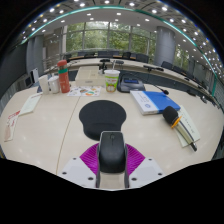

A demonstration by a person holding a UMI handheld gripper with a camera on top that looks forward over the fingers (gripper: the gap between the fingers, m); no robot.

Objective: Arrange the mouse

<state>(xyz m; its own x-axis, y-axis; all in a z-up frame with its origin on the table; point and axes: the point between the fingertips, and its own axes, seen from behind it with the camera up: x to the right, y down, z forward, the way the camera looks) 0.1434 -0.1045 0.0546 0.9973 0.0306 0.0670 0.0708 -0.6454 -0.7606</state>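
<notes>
Mouse (112, 152), smooth black, in gripper (112, 160)

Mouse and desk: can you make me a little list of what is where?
gripper: shut on the mouse
mouse: black, held between the purple pads
mouse pad: dark and round, on the table just ahead of the fingers
table: pale top
red bottle: standing far off, beyond the mouse pad to the left
blue book: lying beyond the mouse pad to the right
mouse on pad: not yet
</notes>
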